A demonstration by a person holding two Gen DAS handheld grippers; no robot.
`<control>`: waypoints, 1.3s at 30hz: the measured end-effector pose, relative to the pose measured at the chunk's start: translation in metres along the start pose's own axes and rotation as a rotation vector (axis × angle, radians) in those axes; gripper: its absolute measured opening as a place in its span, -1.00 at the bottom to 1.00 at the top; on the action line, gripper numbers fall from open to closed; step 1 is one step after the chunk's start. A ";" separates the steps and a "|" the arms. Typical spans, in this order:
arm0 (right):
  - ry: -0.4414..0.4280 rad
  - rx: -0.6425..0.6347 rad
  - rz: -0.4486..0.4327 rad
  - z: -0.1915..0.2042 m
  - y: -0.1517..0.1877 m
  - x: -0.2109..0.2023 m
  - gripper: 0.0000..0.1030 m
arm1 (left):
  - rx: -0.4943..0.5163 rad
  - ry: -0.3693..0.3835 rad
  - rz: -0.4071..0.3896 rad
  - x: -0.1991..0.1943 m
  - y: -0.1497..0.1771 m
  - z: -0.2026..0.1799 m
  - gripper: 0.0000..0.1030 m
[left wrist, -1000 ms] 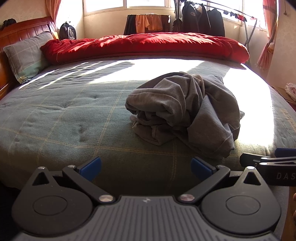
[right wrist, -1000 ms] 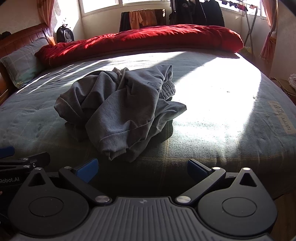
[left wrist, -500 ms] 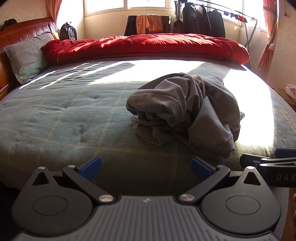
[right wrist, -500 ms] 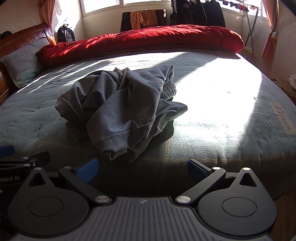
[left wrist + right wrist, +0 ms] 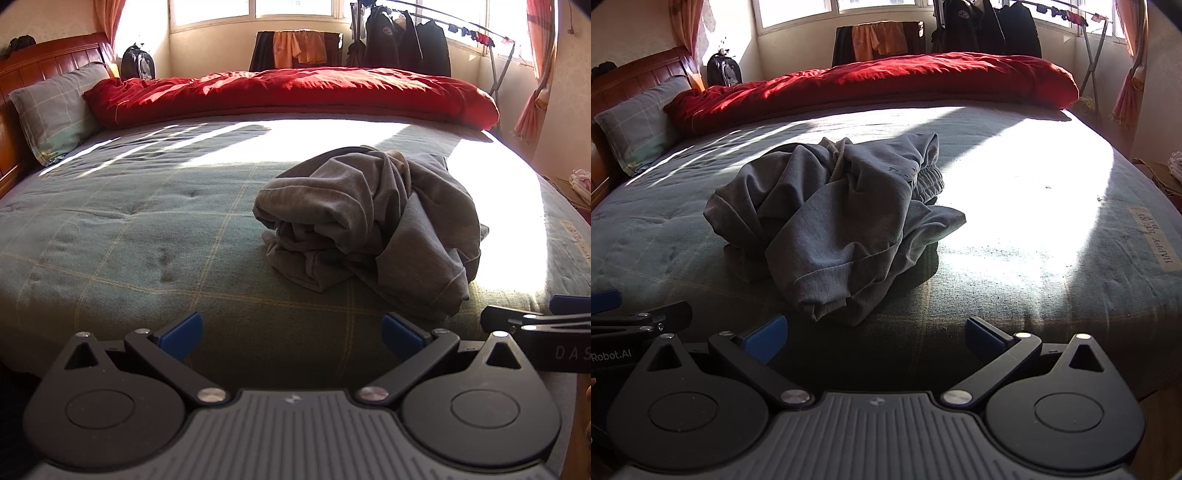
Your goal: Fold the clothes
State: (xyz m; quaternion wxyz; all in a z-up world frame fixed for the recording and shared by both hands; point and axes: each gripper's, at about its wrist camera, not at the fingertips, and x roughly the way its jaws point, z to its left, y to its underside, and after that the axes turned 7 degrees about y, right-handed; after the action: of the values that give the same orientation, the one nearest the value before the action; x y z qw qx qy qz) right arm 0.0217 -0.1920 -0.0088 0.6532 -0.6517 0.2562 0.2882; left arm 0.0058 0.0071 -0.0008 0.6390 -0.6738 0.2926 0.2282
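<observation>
Left wrist view: your left gripper (image 5: pixel 291 332) hangs at the bed's near edge, jaws spread wide and empty, touching nothing; at the far right, "DAS" reads on the other tool's body. Right wrist view: "Robot.AI" shows at the left edge, "HAPPY EVERY DAY" on a label (image 5: pixel 1152 238) sewn to the green checked bedspread (image 5: pixel 1015 266). Your right gripper (image 5: pixel 875 334) is likewise wide open, holding nothing. The grey garment (image 5: pixel 834 225) lies crumpled in a heap mid-bed, ahead of both grippers, unfolded
</observation>
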 end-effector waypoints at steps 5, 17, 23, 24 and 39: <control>0.000 0.002 0.003 0.000 0.000 0.001 1.00 | 0.001 -0.001 -0.001 0.000 0.001 0.000 0.99; -0.003 0.010 0.011 -0.001 0.001 0.002 1.00 | -0.006 -0.004 -0.004 0.001 0.001 0.001 0.99; -0.002 0.013 0.012 -0.001 0.001 0.002 1.00 | -0.005 -0.005 -0.009 -0.001 0.001 0.001 0.99; -0.004 0.016 0.014 -0.001 0.001 0.002 1.00 | -0.005 -0.005 -0.010 -0.001 0.001 0.002 0.99; -0.008 0.025 0.015 -0.002 0.000 0.003 1.00 | -0.013 -0.006 -0.014 -0.003 0.001 0.004 0.99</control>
State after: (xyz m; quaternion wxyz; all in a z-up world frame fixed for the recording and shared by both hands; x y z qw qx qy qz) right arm 0.0242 -0.1935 -0.0106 0.6601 -0.6404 0.2618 0.2926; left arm 0.0032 0.0113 0.0002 0.6371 -0.6792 0.2846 0.2276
